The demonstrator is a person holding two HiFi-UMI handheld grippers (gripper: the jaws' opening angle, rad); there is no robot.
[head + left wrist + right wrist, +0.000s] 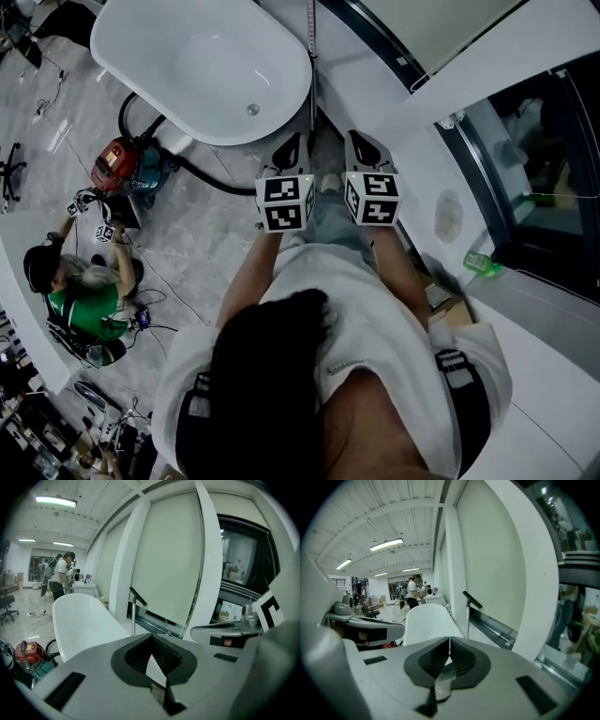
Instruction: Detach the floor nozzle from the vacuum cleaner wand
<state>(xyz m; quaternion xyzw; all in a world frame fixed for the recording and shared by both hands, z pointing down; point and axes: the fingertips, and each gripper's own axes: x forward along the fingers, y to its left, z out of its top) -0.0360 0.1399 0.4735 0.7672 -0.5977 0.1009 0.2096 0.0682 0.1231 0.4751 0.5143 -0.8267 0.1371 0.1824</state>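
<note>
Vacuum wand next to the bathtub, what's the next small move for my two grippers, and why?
Probably open the left gripper and carry it forward to the wand. Both it and the right gripper are shut and empty, and the wand stands upright ahead beside the bathtub, untouched.
</note>
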